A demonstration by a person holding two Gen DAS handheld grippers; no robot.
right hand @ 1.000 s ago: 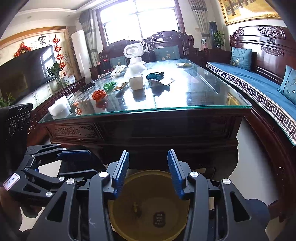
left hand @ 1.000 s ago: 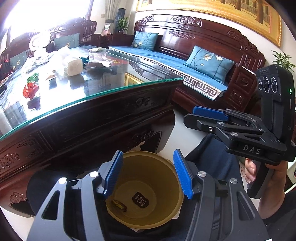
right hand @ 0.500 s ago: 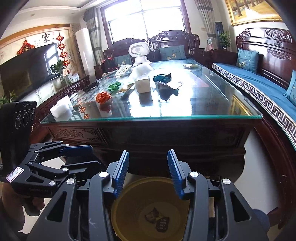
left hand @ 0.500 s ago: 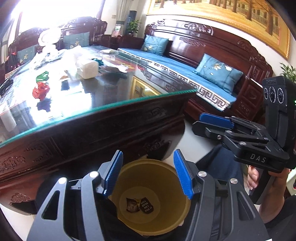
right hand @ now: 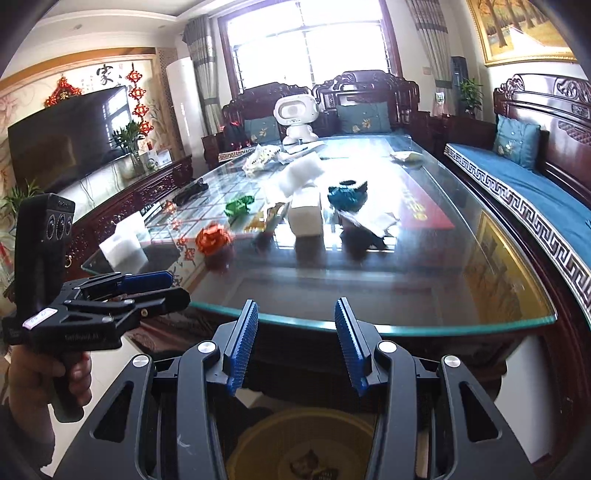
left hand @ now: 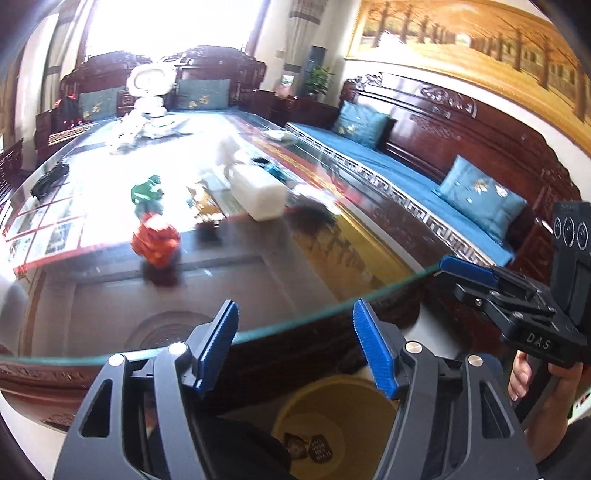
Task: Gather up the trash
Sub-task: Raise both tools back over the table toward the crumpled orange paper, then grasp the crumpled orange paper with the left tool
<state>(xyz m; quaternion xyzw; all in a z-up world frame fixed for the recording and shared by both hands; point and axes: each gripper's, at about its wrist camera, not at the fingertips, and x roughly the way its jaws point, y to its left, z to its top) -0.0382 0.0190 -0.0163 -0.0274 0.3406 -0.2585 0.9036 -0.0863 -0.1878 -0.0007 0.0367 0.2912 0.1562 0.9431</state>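
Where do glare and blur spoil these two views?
Left wrist view: the window is blown out, glare whitens the far glass tabletop, and the red wrapper is motion-smeared. Right wrist view: exposure is even; only the orange wrapper is slightly soft.
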